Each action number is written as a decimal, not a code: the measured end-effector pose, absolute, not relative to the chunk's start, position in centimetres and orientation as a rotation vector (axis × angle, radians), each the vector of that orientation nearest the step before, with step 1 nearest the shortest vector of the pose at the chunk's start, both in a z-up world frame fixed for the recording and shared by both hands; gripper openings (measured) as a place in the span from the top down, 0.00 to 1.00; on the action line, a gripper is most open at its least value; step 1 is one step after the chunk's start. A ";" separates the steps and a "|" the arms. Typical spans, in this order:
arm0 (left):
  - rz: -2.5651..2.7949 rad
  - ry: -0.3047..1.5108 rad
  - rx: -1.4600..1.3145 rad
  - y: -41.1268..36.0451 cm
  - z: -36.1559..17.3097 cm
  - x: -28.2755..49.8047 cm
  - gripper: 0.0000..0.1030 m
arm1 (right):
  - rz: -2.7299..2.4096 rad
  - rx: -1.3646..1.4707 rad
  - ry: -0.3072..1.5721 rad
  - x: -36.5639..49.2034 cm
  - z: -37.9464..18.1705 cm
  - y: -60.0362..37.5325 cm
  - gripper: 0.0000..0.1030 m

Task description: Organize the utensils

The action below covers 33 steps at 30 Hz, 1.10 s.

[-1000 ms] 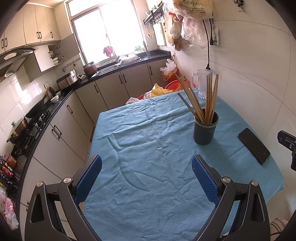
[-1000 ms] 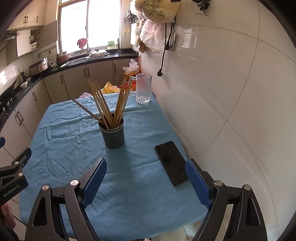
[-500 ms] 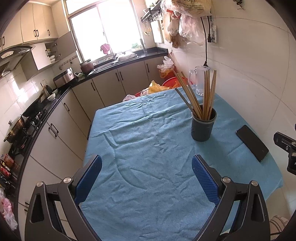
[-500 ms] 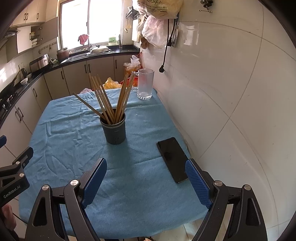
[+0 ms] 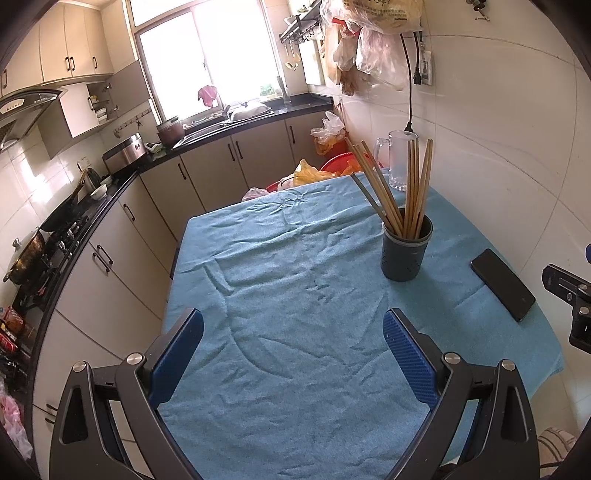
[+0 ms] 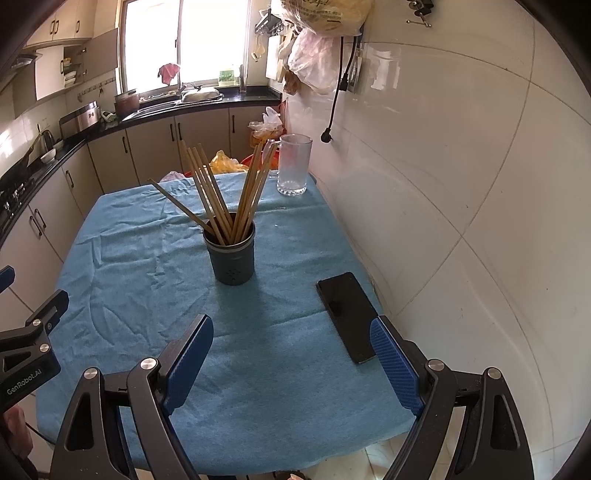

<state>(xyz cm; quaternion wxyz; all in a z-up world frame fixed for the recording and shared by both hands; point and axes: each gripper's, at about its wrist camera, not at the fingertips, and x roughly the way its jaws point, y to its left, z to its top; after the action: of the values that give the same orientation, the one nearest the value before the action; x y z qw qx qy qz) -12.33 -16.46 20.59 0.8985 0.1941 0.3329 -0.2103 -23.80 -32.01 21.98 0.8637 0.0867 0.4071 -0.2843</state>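
A: Any writing to read?

B: One label. In the right wrist view the left gripper (image 6: 29,354) shows at the left edge, and its black body carries "GenRobot.AI" in white. The yellow bag (image 6: 321,14) hanging on the wall has print too, but too small to make out.

A: What differs from a second ago?

B: Little. The dark grey holder (image 5: 405,246) with its wooden chopsticks (image 5: 410,192) stands where it stood, on the blue cloth (image 5: 295,332) over the counter. Both cameras have pulled back and up a touch, so more of the cloth's near edge shows. The black phone (image 6: 347,315) and the glass mug (image 6: 293,164) have not shifted.

A: And the fingers?

B: The left gripper's fingers (image 5: 177,354) are spread wide, with bare cloth between the blue pads, gripping nothing and touching nothing. The right gripper (image 6: 291,365) is the same, its fingers (image 6: 188,358) wide apart and empty; the near end of the phone lies just beside its right pad, whether in contact I cannot tell.

A: Where is the holder against them?

B: Ahead of both, well apart, towards the wall side of the counter, the chopsticks fanned out upright in it.
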 end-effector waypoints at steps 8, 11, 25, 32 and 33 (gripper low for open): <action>-0.435 0.689 0.401 -16.4 20.6 -12.2 0.06 | -0.589 0.174 0.858 -23.2 21.9 -31.6 0.13; -0.432 0.691 0.399 -16.3 20.5 -11.9 0.06 | -0.585 0.171 0.862 -22.9 21.8 -31.5 0.13; -0.431 0.690 0.401 -16.2 20.4 -11.6 0.06 | -0.576 0.158 0.868 -21.9 21.6 -30.5 0.13; -0.433 0.688 0.403 -15.9 20.3 -11.1 0.06 | -0.573 0.157 0.876 -21.3 21.5 -29.7 0.13; -0.432 0.688 0.402 -15.9 20.3 -11.2 0.06 | -0.572 0.156 0.877 -21.3 21.5 -29.5 0.13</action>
<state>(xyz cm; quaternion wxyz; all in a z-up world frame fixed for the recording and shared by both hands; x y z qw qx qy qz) -11.15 -15.86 20.29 0.8990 0.1943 0.3325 -0.2088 -21.28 -29.53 21.45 0.8631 0.0744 0.4183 -0.2730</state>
